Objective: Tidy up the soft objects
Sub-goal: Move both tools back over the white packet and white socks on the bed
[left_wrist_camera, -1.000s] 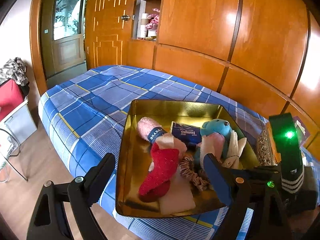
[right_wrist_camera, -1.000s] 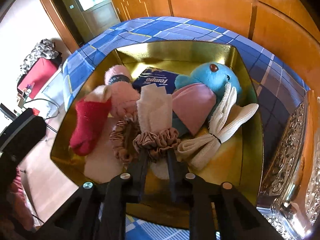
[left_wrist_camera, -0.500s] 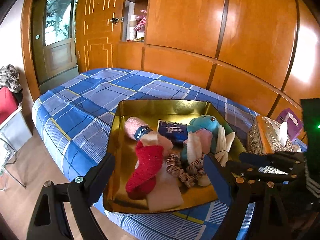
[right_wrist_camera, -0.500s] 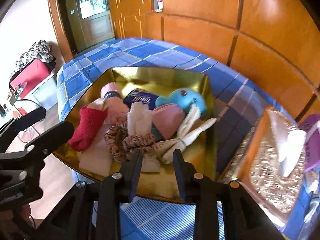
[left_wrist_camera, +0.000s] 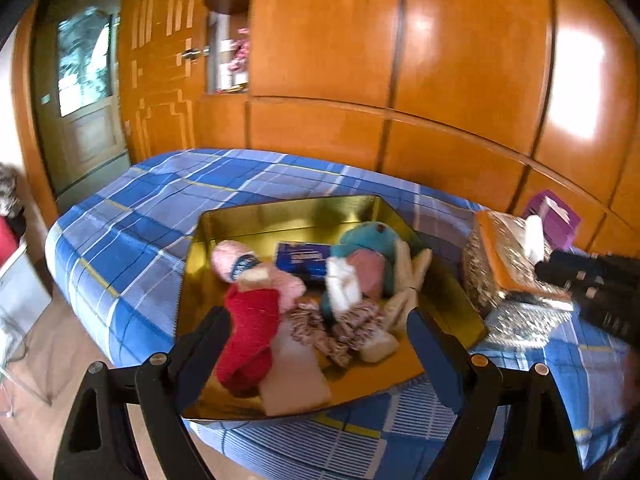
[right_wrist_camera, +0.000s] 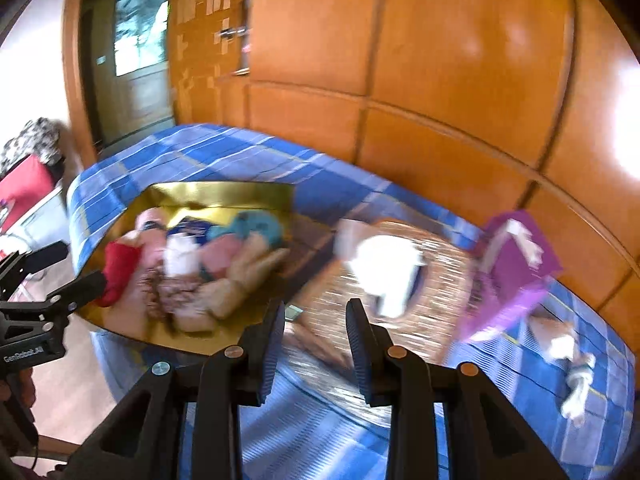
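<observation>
A gold tray [left_wrist_camera: 288, 216] sits on the blue plaid bed and holds soft things: a red sock [left_wrist_camera: 250, 340], a pink sock [left_wrist_camera: 232, 258], a blue plush [left_wrist_camera: 370, 236], a white roll in a scrunchie [left_wrist_camera: 344, 292] and a white bundle [left_wrist_camera: 408, 276]. My left gripper [left_wrist_camera: 316, 344] is open and empty, its fingers at the tray's near edge. My right gripper [right_wrist_camera: 316, 340] is open and empty, right of the tray [right_wrist_camera: 216, 194], over the tissue box [right_wrist_camera: 400, 272]. The right wrist view is blurred.
An ornate tissue box [left_wrist_camera: 508, 256] stands right of the tray, with a purple box [right_wrist_camera: 516, 268] beyond it. A small soft item [right_wrist_camera: 572, 364] lies on the bed at the far right. Wooden wall panels stand behind; floor and red bag [right_wrist_camera: 24, 188] lie left.
My right gripper let go of the scrunchie roll, opened, pulled back out of the tray and swung right. My left gripper drew back and turned slightly.
</observation>
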`<state>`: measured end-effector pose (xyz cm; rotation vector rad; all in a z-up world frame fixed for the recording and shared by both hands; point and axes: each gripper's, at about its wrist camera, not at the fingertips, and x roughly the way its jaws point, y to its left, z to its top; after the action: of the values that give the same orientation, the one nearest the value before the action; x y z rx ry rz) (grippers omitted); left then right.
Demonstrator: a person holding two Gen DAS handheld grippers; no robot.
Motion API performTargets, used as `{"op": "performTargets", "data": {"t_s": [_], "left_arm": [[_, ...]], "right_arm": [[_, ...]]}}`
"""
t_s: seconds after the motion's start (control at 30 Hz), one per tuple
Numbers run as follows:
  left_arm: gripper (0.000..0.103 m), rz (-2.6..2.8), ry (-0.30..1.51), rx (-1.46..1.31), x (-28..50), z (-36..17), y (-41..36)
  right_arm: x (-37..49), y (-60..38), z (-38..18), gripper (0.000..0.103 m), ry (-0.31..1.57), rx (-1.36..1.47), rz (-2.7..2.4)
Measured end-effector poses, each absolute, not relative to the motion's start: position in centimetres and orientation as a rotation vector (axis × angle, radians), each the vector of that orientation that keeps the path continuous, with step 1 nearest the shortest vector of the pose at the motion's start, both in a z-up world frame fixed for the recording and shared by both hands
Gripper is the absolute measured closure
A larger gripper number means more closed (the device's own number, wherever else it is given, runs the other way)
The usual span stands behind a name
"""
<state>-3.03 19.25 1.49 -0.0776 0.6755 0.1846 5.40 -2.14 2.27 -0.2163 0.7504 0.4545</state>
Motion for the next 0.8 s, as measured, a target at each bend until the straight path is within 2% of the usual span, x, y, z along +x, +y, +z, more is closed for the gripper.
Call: {"op": "performTargets", "data": {"t_s": [0.8], "left_arm": [[0.013,-0.035,0.689,0.149,-3.0,2.0,9.6]], "right_arm": [[9.9,-30.2,-1.7,0.072,0.856,0.031,-0.17]]}}
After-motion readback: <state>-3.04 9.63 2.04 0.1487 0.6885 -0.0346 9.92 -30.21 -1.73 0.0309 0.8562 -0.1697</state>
